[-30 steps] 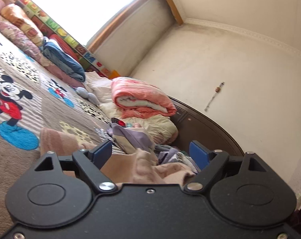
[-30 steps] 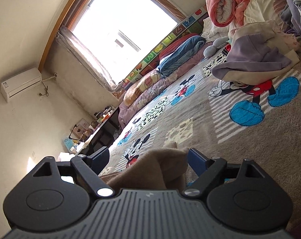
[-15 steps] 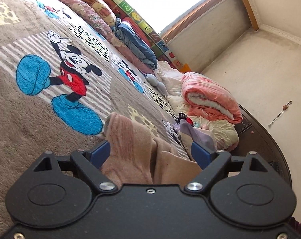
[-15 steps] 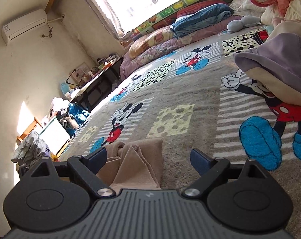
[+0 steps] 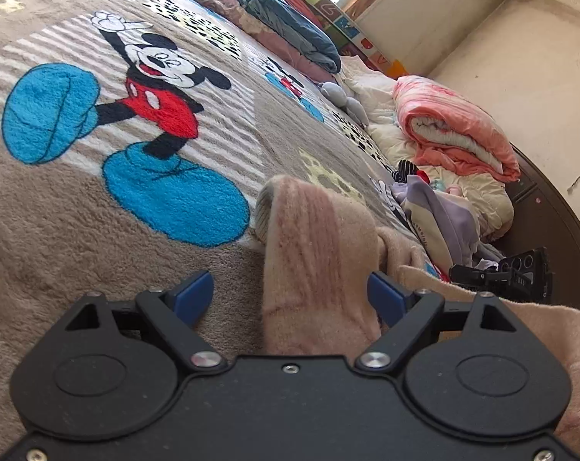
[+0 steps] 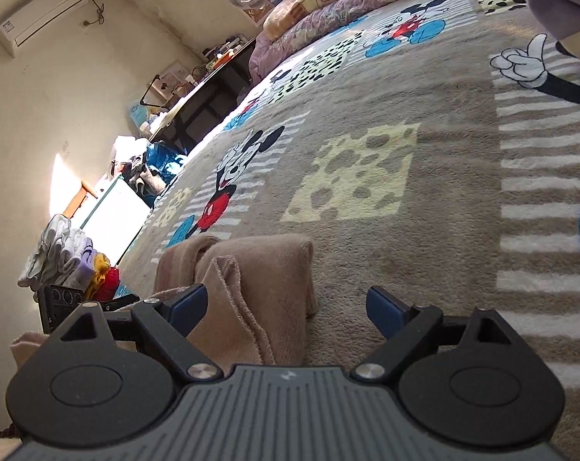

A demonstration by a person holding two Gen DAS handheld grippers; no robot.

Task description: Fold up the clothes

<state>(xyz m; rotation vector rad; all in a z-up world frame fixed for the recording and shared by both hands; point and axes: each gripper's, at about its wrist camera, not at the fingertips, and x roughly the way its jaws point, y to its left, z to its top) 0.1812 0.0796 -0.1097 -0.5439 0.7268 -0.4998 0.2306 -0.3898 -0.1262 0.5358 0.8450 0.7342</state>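
Note:
A pinkish-beige knit garment (image 5: 320, 253) lies bunched on the Mickey Mouse blanket (image 5: 98, 199). In the left wrist view my left gripper (image 5: 290, 297) is open, with a fold of the garment lying between its blue pads and reaching past them. In the right wrist view the same garment (image 6: 259, 280) lies folded on the blanket, partly between the open pads of my right gripper (image 6: 286, 303), nearer the left pad. The other gripper (image 5: 512, 272) shows at the right of the left wrist view.
A heap of unfolded clothes (image 5: 439, 211) and a rolled pink quilt (image 5: 455, 134) lie at the bed's far end by the dark headboard (image 5: 558, 223). Folded bedding (image 5: 290, 27) lines the window side. A desk (image 6: 209, 92) and stacked clothes (image 6: 71, 261) stand beside the bed.
Both grippers have tilted down and come low over the blanket. The garment, raised earlier, now lies on the bed, and both pairs of pads stand open around it.

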